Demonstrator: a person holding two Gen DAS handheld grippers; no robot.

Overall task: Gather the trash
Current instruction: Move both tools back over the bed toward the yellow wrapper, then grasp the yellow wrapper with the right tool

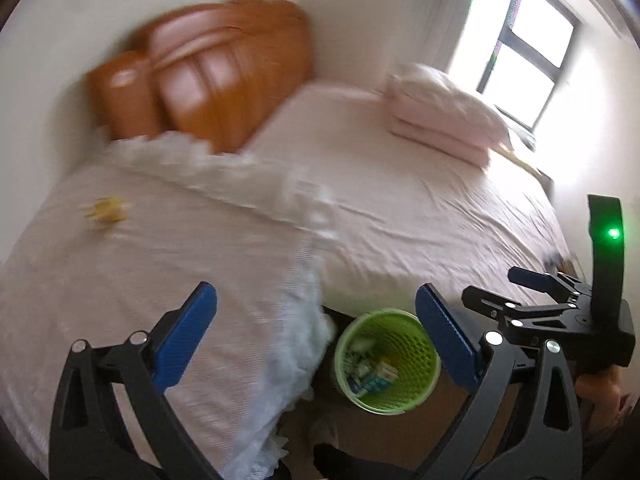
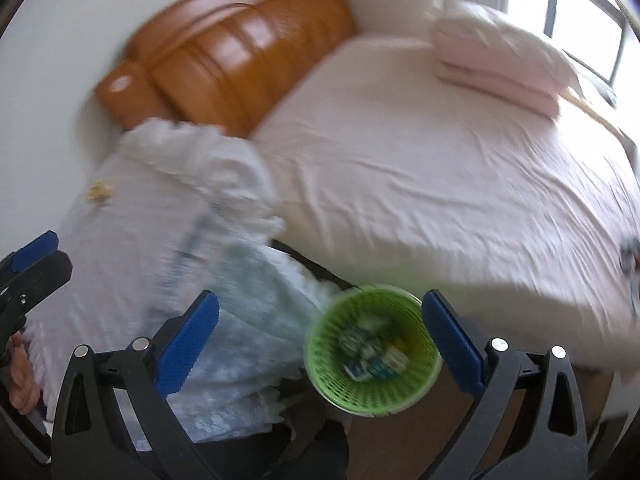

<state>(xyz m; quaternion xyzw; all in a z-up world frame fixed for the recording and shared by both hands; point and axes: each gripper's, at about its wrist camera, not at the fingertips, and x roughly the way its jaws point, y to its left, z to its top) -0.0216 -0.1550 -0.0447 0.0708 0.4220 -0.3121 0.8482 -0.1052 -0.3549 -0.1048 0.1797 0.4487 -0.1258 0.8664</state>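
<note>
Both claws, left claw [image 1: 316,334] and right claw [image 2: 320,336], gape wide above the green bin [image 2: 374,350].

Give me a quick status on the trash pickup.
Left gripper open, empty. Right gripper open, empty. Green bin on floor, wrappers inside. Yellow scrap on the bed; path looks clear.

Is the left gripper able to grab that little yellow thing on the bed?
Probably yes. The left gripper is open and empty, and the yellow scrap lies alone on the white cover with nothing over it.
</note>
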